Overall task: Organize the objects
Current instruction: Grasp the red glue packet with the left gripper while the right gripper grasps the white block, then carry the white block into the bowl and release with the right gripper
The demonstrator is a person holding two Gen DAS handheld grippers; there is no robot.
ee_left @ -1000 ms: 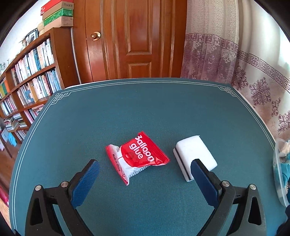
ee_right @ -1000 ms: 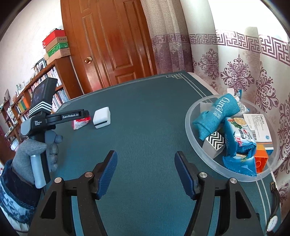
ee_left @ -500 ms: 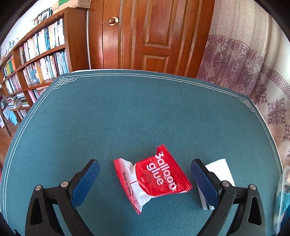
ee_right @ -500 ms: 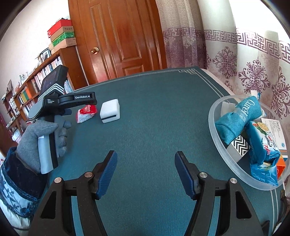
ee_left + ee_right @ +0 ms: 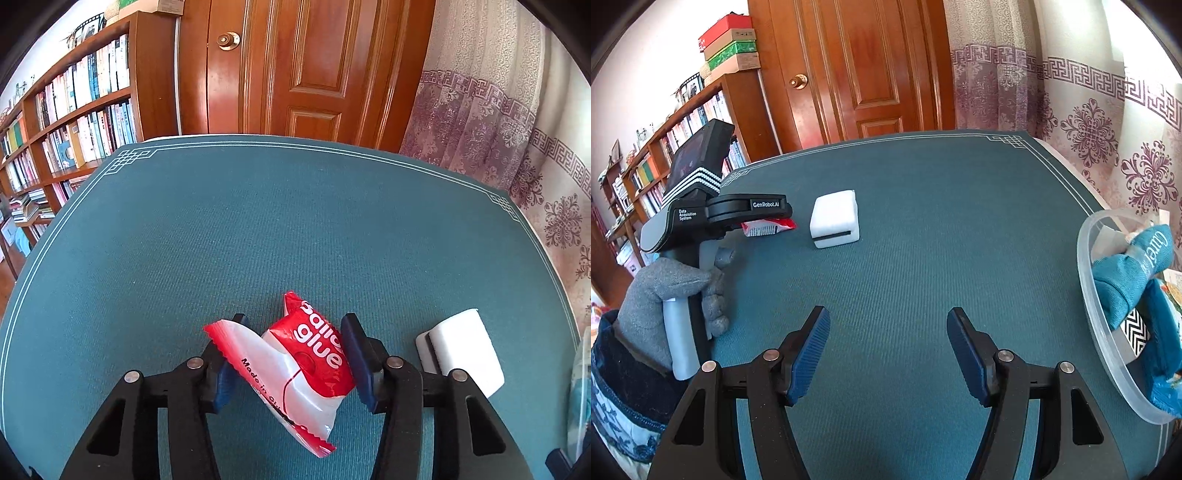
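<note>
Here, left wrist view alone shows left gripper (image 5: 291,350) jaws closing around red-and-white balloon glue packet (image 5: 295,369); packet crumpled between both pads, tilted, on teal table mat (image 5: 258,221). White block (image 5: 461,350) just beside, to right. Right wrist view alone shows gloved hand (image 5: 668,291) on left gripper handle, white block (image 5: 834,219) mid-mat, clear bowl (image 5: 1087,266) holding blue packs at right edge. Right gripper (image 5: 888,343) about half open, nothing between jaws, well apart from packet (image 5: 768,227).
</note>
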